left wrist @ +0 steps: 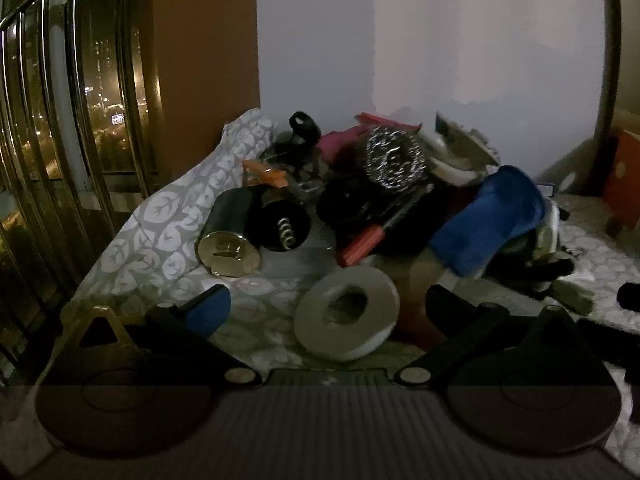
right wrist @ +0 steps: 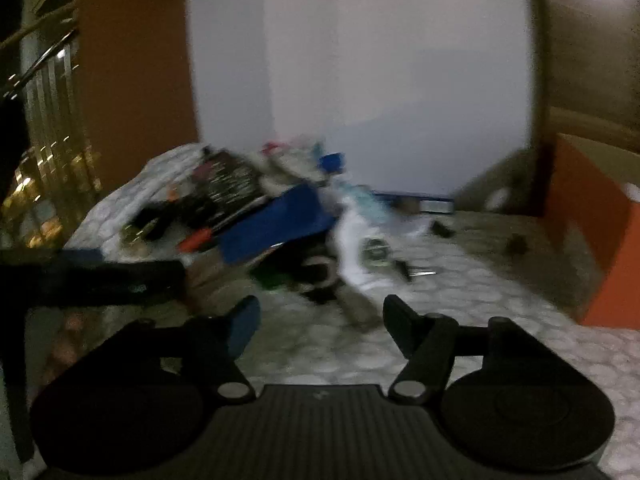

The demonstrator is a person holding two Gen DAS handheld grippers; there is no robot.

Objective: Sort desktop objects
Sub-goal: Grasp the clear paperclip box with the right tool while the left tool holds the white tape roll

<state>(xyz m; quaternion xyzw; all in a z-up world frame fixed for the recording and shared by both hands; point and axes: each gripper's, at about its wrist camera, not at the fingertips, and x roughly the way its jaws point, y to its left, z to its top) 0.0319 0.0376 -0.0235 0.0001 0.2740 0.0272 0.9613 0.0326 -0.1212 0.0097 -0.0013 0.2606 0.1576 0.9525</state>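
Note:
A heap of objects lies on a leaf-patterned cloth (left wrist: 160,216). In the left wrist view I see a white tape roll (left wrist: 347,314) nearest, a dark cylinder with a shiny cap (left wrist: 228,248), a corkscrew piece (left wrist: 284,224), a red-handled screwdriver (left wrist: 368,240), a steel scourer (left wrist: 394,162) and a blue cloth (left wrist: 488,220). My left gripper (left wrist: 326,306) is open, with the tape roll between its fingers. My right gripper (right wrist: 320,320) is open and empty, short of the heap; its view is blurred. The blue cloth (right wrist: 276,228) and screwdriver (right wrist: 196,242) also show there.
A window with a metal railing (left wrist: 60,120) is at the left. A white wall stands behind the heap. An orange box (right wrist: 592,232) stands at the right. Small loose items (right wrist: 440,228) lie on the cloth toward the right. The left gripper's arm (right wrist: 100,276) crosses the right view.

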